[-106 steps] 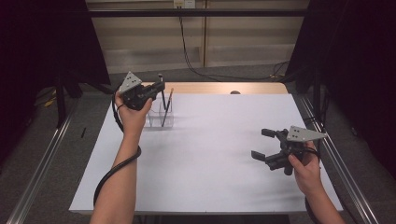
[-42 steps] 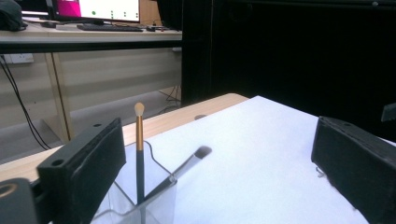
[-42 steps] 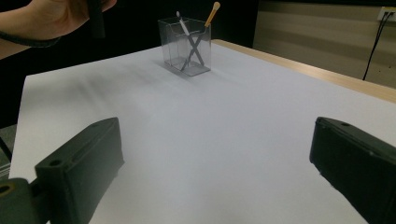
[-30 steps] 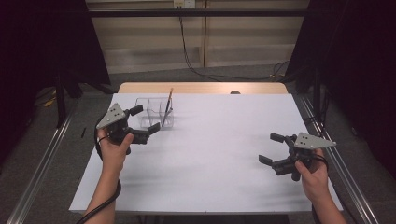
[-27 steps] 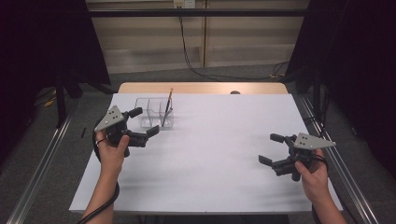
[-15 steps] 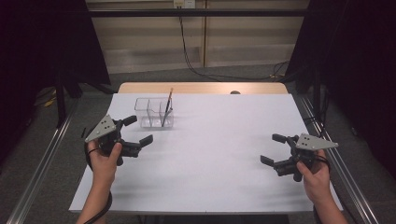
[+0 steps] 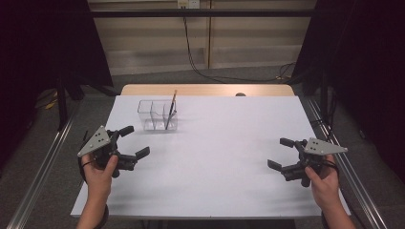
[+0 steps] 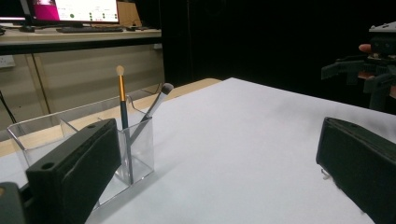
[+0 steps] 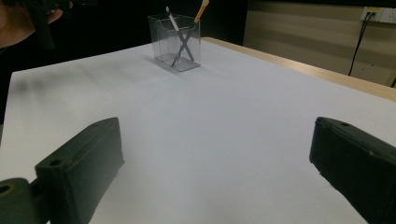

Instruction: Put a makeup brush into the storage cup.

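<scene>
A clear plastic organizer box [image 7: 157, 114] with three compartments stands at the back left of the white table [image 7: 215, 157]. Its right compartment holds two makeup brushes, one with a gold and dark handle [image 8: 122, 102] and one with a grey tip [image 8: 159, 100]; they cross in the right gripper view [image 9: 182, 35]. My left gripper [image 7: 133, 141] hovers open near the table's left edge, in front of the box, nothing between its jaws. My right gripper [image 7: 281, 152] is open near the right edge, also holding nothing.
A wooden strip [image 7: 205, 89] runs along the table's far edge. Metal rails [image 7: 43, 167] flank both sides. Black curtains and cables stand behind. A desk with a monitor [image 8: 70, 9] sits far off in the left gripper view.
My left gripper has come away from the box top, moving down and toward the table's left front. The right gripper drifted slightly right and nearer the front edge.
</scene>
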